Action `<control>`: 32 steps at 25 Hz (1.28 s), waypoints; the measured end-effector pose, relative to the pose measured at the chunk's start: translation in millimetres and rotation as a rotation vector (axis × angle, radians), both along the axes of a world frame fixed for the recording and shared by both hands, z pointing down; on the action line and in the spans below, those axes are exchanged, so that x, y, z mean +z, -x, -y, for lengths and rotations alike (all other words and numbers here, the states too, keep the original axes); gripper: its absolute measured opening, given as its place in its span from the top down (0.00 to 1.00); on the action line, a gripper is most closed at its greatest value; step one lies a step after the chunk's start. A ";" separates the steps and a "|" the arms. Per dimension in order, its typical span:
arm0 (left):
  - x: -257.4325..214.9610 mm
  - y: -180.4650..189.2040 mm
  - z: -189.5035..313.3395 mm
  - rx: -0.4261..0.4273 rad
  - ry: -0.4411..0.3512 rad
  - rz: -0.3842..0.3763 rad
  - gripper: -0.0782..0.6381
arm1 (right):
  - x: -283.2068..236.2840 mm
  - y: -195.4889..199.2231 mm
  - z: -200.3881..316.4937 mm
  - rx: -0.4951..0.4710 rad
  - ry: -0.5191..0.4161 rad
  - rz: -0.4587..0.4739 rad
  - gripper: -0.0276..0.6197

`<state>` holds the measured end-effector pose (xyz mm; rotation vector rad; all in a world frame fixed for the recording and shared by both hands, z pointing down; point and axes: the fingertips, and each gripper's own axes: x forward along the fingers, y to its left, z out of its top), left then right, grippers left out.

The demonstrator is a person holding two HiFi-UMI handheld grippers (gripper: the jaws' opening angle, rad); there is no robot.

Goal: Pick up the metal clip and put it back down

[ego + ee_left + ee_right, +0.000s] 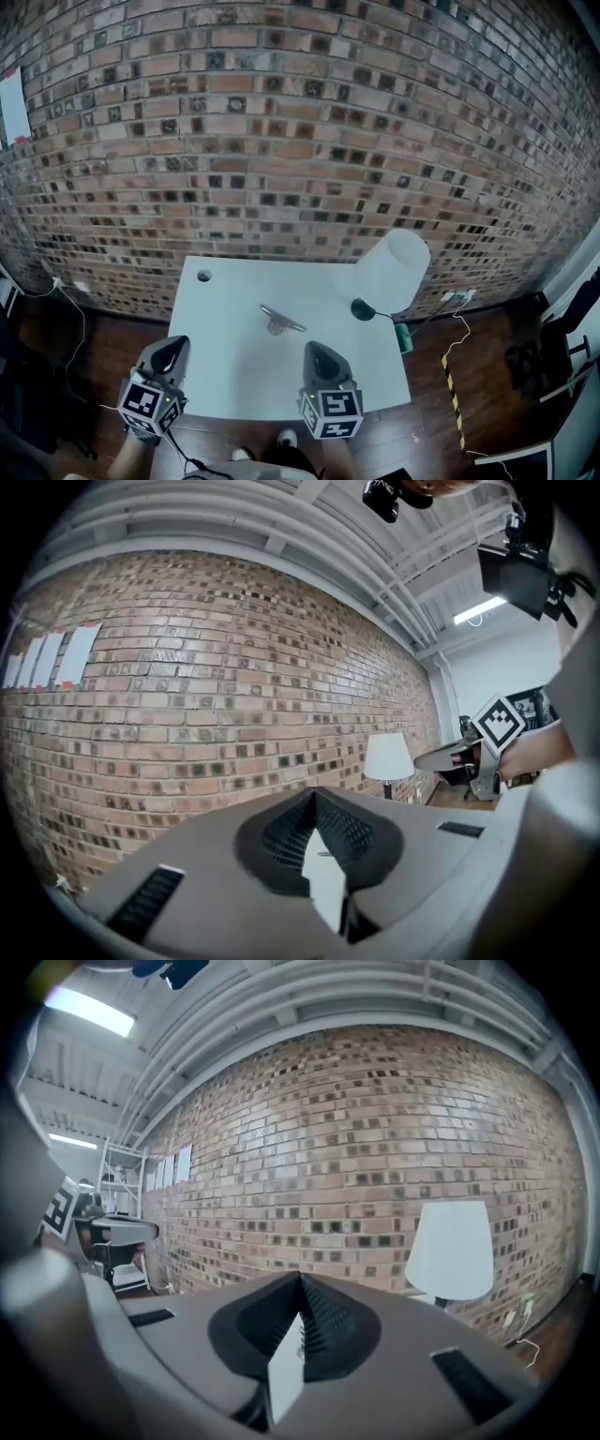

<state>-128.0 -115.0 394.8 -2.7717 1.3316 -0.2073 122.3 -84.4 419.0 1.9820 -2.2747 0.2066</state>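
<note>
On table [225,361] | metal clip [281,322] | long axis upper-left to lower-right

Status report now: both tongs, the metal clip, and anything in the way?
Left tongs shut, empty. Right tongs shut, empty. Metal clip lying on white table, apart from both. Lamp at far right, not blocking.

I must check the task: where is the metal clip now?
In the head view, the clip lies on the white table, near its middle, left of the lamp.
</note>
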 end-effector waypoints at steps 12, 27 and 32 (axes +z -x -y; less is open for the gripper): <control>-21.1 -59.0 -26.5 -0.016 -0.044 -0.058 0.89 | -39.7 -24.6 -23.1 -0.102 -0.099 0.156 1.00; -24.1 -81.4 -54.6 -0.013 -0.043 -0.070 0.90 | -47.4 -20.1 -45.3 -0.222 -0.123 0.203 1.00; -28.3 -67.4 -62.0 -0.010 -0.047 -0.105 0.90 | -40.7 -6.9 -51.8 -0.214 -0.082 0.186 1.00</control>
